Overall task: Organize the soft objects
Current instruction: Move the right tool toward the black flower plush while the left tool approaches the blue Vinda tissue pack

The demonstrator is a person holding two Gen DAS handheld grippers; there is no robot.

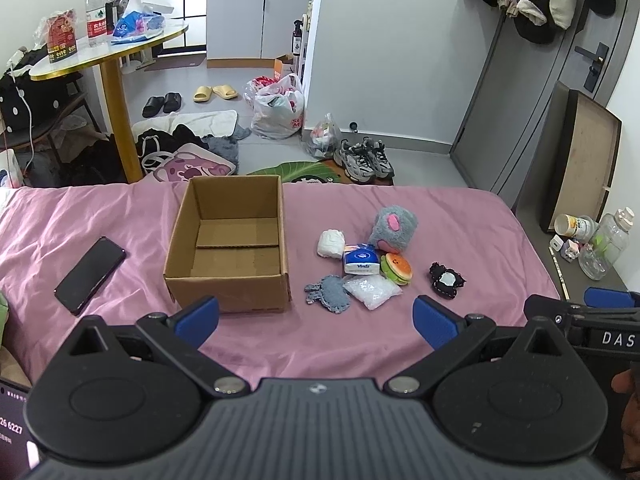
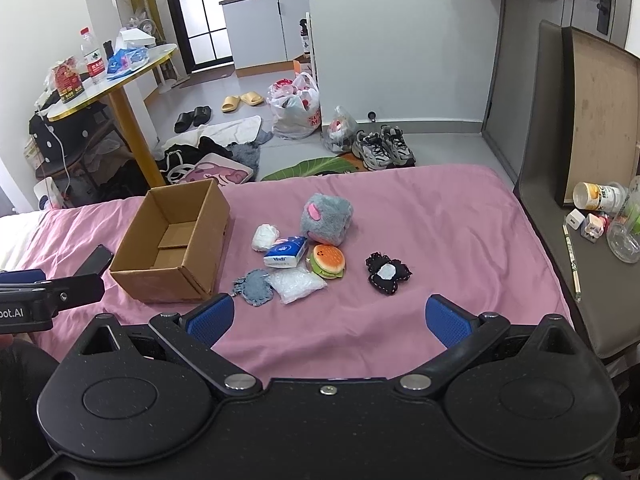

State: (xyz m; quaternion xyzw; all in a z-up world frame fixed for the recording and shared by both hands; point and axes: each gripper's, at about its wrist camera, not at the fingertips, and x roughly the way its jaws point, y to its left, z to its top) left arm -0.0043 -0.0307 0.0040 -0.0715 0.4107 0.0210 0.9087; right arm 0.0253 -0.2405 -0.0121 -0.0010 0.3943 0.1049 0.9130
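Both grippers are hovering low over the near edge of a pink bedsheet (image 1: pixel 100 216), each with its 2 blue-padded fingers spread wide and holding nothing. The left gripper (image 1: pixel 316 318) is facing the cardboard box (image 1: pixel 230 248), which is sitting open-topped at about 11 o'clock from it, flaps folded flat inside. The right gripper (image 2: pixel 330 318) is pointing at the cluster of soft things lying at its 12 o'clock, just right of the box.

In that cluster, the grey plush toy (image 2: pixel 329 218) with a pink ear is standing farthest back. At its 9 o'clock a small white rolled cloth (image 2: pixel 265 237) is lying, and a blue tissue pack (image 2: pixel 285 253) is touching both. A burger plush (image 2: pixel 329 261) is sitting at the tissue pack's 3 o'clock. Nearer the grippers, a clear bag of white filling (image 2: pixel 297 285) is resting against a blue-grey knitted piece (image 2: pixel 256 287) (its edge is overlapping the bag slightly). A black patch with a white centre (image 2: pixel 387 273) is lying apart at the cluster's 3 o'clock.

A dark phone (image 1: pixel 90 274) is lying on the sheet at the box's 9 o'clock.
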